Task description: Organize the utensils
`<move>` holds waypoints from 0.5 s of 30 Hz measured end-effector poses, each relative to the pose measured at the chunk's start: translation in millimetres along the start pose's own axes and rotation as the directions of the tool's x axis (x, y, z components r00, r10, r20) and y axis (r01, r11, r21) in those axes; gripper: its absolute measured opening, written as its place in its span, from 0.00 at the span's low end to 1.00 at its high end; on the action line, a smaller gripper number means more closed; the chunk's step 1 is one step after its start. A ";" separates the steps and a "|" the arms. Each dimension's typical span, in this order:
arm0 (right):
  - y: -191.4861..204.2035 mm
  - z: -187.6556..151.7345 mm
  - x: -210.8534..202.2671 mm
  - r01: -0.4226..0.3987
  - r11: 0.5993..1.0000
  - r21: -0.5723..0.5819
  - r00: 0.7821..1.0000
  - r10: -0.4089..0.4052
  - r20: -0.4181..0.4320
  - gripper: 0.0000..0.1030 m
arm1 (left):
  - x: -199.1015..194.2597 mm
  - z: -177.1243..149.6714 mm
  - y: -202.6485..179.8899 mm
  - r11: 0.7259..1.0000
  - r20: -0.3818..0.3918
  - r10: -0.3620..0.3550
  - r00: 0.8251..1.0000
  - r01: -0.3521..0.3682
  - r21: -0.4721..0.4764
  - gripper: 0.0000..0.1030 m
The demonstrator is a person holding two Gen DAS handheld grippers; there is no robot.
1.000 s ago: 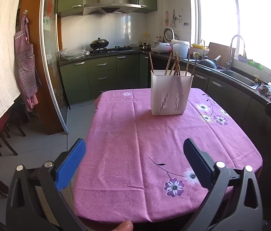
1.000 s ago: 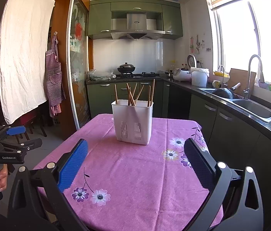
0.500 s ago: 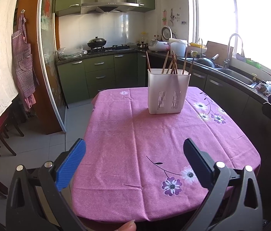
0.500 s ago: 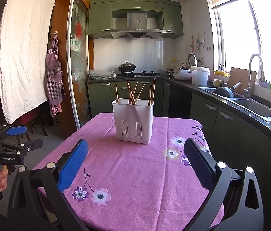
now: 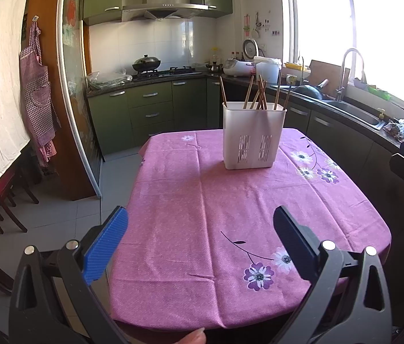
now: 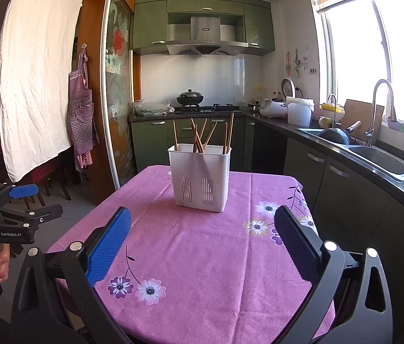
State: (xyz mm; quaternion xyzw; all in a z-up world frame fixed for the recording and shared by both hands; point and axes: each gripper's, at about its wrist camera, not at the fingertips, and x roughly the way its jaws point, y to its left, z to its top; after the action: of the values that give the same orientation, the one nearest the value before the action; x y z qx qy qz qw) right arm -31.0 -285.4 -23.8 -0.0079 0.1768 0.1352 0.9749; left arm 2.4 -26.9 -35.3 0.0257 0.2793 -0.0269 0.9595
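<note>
Blue-padded jaws of the left hand-held gripper (image 5: 200,229) stand wide apart and empty above the near edge of the table (image 5: 179,200), and the right hand-held gripper (image 6: 202,232) hangs likewise spread, gripping nothing, over the near part of the same purple flowered cloth. Farther out, well apart from both, a white slotted utensil holder (image 6: 200,179) stands upright on the table toward its far end. Wooden chopsticks (image 6: 199,139) lean at mixed angles inside it, tips above the rim.
</note>
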 end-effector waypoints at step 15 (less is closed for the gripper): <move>0.8 -3.5 3.5 -0.003 1.000 0.002 1.000 0.003 -0.006 0.96 | -0.5 -0.8 1.7 1.000 0.001 0.001 1.000 -0.001 -0.003 0.94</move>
State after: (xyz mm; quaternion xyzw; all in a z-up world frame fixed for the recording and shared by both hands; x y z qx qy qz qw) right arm -29.2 -284.0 -28.3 -0.0070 0.1798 0.1362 0.9742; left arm 1.6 -25.1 -35.7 0.0242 0.2789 -0.0260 0.9597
